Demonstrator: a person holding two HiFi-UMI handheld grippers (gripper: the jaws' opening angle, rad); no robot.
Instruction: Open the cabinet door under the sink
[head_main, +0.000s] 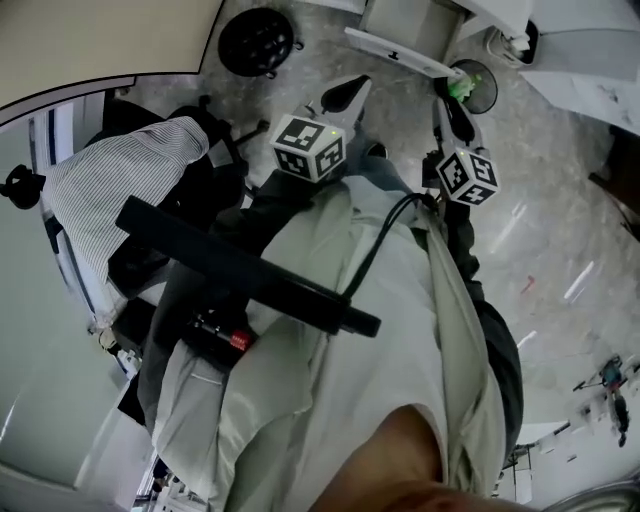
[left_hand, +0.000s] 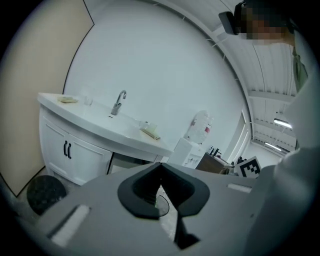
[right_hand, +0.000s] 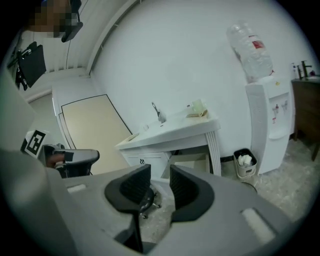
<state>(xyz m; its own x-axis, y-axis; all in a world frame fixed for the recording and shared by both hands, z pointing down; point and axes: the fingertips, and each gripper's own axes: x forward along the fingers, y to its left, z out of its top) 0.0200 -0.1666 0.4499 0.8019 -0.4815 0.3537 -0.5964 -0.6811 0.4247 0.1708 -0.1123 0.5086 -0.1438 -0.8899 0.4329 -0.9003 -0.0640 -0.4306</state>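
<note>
With left tongs (left_hand: 160, 168) pinched shut and empty and right tongs (right_hand: 159, 173) gaping on nothing, one should squarely approach the small black handle (left_hand: 69, 150) of the white under-sink cabinet door (left_hand: 85, 161).

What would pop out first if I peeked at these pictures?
Two cubes with black-and-white squares pop out in the middle of the head view: the left cube and the right cube. In the left gripper view, a white cabinet with black handles stands under a sink by the wall. In the right gripper view, a tall cooler with a big bottle stands right of it.
</note>
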